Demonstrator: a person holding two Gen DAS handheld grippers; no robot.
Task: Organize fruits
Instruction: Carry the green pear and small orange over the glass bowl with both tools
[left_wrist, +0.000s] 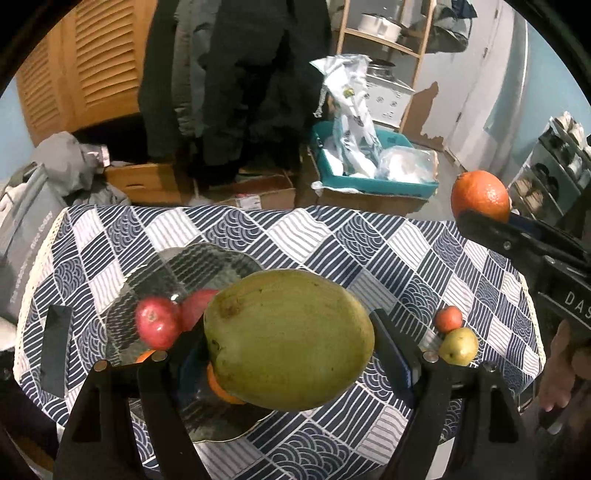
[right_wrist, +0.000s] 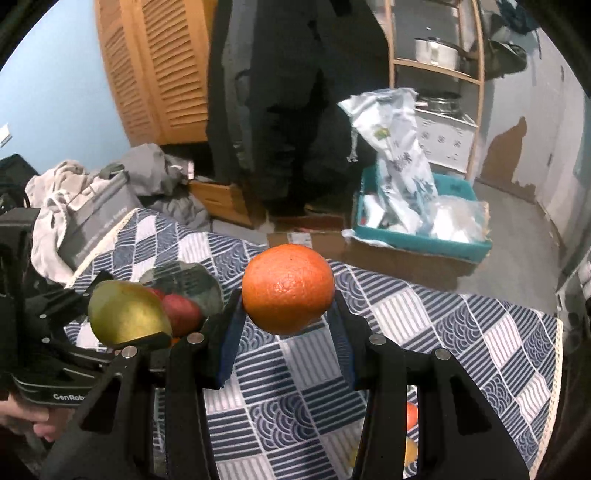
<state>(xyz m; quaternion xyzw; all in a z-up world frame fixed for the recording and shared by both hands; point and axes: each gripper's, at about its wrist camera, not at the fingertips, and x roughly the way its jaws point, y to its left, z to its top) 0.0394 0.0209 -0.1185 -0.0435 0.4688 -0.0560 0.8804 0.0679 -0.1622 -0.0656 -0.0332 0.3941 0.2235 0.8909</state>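
**Mango and orange both held clear above the desk**

At the far left of the desk (left_wrist: 332, 236), a dark flat object (left_wrist: 55, 347) lies on the blue-and-white patterned cloth near its edge. Just right of it sits the glass plate (left_wrist: 207, 258), holding two red apples (left_wrist: 157, 323) side by side and a bit of orange fruit showing under the mango.

The left gripper (left_wrist: 288, 343) has its fingers clamped on the green mango (left_wrist: 288, 343), one pad on each end, so its long axis runs left to right across the fingers. The mango hangs over the near right part of the plate, not touching it. In the right wrist view, the lettering "GenRob" shows on this gripper's body.

Right of the mango, open cloth stretches to the far edge. Near the right edge, a small orange-red fruit (left_wrist: 448, 318) touches a yellow-green pear (left_wrist: 459, 346).

The right gripper (right_wrist: 288, 314) grips the round orange (right_wrist: 288, 288) between its closed fingers, raised above the desk's right side, well apart from the mango. Its body reads "DAS", cut off. A hand (left_wrist: 563, 369) holds it.
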